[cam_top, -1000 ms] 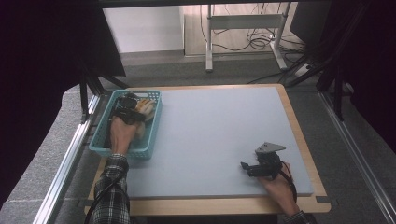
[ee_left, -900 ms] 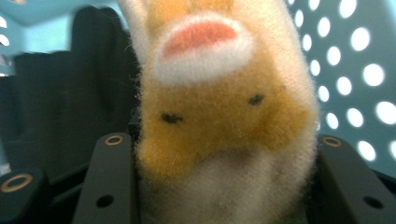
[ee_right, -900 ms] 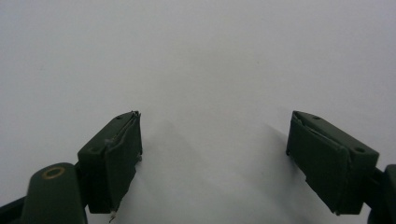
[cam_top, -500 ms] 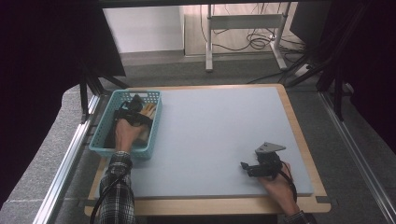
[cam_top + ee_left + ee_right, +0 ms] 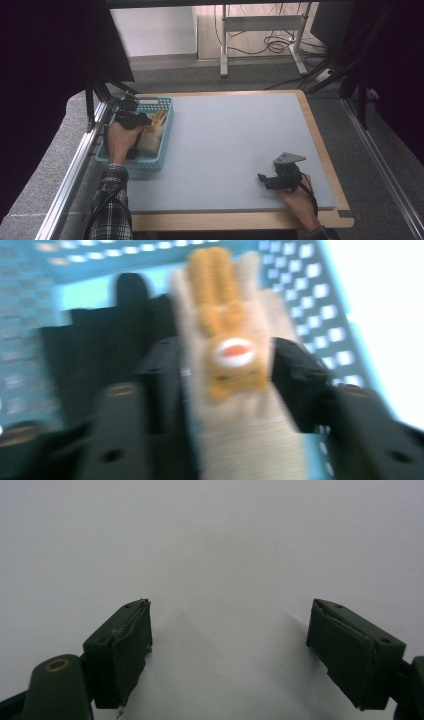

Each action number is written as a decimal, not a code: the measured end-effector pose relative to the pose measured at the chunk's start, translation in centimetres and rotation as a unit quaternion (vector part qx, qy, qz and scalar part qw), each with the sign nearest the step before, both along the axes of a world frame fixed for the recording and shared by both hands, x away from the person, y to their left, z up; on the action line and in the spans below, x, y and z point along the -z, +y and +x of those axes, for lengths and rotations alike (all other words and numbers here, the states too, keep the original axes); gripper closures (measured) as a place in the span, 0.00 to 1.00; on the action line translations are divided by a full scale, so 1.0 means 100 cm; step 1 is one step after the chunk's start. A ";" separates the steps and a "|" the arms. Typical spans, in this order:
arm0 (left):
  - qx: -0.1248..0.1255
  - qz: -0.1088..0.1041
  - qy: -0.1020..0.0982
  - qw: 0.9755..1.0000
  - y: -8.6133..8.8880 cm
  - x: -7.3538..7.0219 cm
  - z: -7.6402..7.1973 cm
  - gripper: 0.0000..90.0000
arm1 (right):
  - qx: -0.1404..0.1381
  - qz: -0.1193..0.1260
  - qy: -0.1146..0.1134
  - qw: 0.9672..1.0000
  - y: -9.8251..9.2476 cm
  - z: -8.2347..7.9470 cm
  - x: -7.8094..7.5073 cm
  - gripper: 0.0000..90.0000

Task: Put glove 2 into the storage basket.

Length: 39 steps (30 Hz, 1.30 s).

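A beige knitted glove [image 5: 235, 320] with an orange animal face lies in a light blue basket [image 5: 150, 162] at the table's left. My left gripper [image 5: 227, 370] reaches into the basket. Its jaws have just been closing and now press on both sides of the glove. In the high view the left gripper [image 5: 145, 120] sits over the glove [image 5: 152, 131], with a hand behind it. My right gripper [image 5: 230, 625] rests open on the grey mat, nothing between its jaws. The high view shows the right gripper [image 5: 261, 178] near the table's front right.
Dark cloth items [image 5: 100, 340] lie in the basket beside the glove. The grey mat [image 5: 225, 140] covers most of the wooden table. A metal rail [image 5: 75, 170] runs along the left edge. A desk frame and cables [image 5: 260, 40] stand beyond the far edge.
The left hand has shifted a little inside the basket and risen slightly. The right hand and its gripper have stayed where they were.
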<state>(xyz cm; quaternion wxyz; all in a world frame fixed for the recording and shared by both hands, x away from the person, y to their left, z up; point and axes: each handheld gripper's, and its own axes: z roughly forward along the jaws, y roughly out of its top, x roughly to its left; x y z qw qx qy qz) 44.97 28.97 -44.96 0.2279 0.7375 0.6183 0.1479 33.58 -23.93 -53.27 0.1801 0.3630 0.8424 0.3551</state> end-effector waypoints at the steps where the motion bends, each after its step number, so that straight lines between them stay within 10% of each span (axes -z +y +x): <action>1: -0.003 0.013 0.002 1.000 0.001 0.002 0.000 0.70 | 0.000 0.000 0.000 1.000 0.000 0.000 0.000 0.19; 10: -0.007 0.026 0.054 0.998 -0.002 0.044 0.013 0.92 | 0.000 0.000 0.000 1.000 0.000 0.000 0.000 0.19; 13: 0.005 0.002 0.059 0.998 -0.010 0.047 0.016 0.94 | 0.000 0.000 0.000 1.000 0.000 0.000 0.000 0.19; 19: 0.017 0.019 0.057 0.998 -0.022 0.043 0.015 0.98 | 0.000 0.000 0.000 1.000 0.000 0.000 0.000 0.19; 39: -0.025 0.009 -0.026 0.999 0.009 0.027 -0.003 0.38 | 0.000 0.000 0.000 1.000 0.000 0.000 0.000 0.19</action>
